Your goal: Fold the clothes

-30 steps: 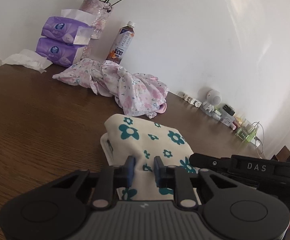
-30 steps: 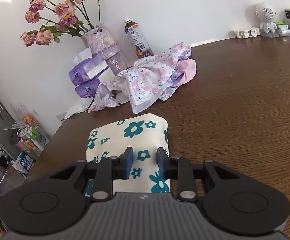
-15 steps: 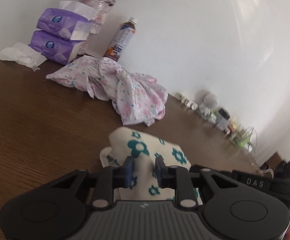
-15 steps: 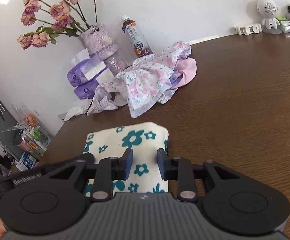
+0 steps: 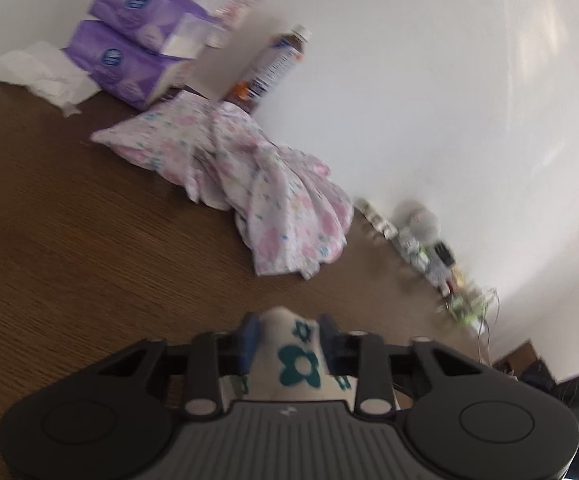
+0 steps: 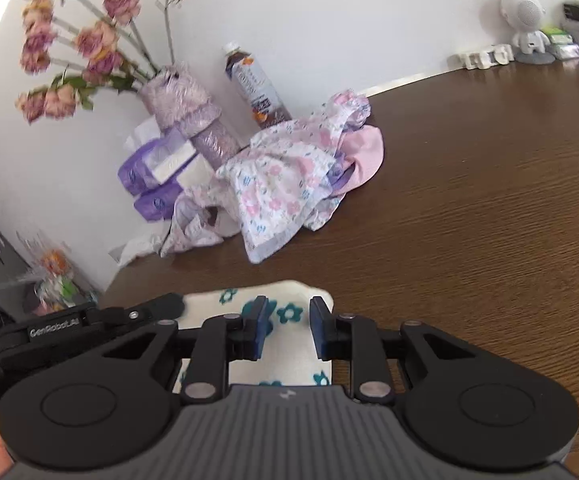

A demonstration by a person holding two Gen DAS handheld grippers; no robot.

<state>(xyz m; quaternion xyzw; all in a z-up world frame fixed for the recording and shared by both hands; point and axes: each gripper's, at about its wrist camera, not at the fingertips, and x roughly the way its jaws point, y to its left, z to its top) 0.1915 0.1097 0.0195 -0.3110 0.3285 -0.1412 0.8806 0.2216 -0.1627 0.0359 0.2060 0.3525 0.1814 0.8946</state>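
While the left wrist view is blurred, it shows the left gripper with its blue-padded jaws set apart on either side of a raised hump of cream cotton cloth printed with teal flowers; whether the pads actually pinch the fabric or merely flank it I cannot tell. Further back on the brown wood-grain table lies a crumpled white garment with pink and blue blossoms, loose and bunched, near stacked purple tissue packs and a brown plastic drink bottle.

From the right wrist view, the right gripper hangs over the same cream cloth, jaws parted with a clear gap and nothing between them. Here the cloth lies as a compact, rounded-edged packet on the table, which reads as already folded. The pink-flowered garment sits in a heap beside a lilac wrapped vase of dried roses. By my judgement one piece is near finished or finished, and the heaped one remains to be folded.
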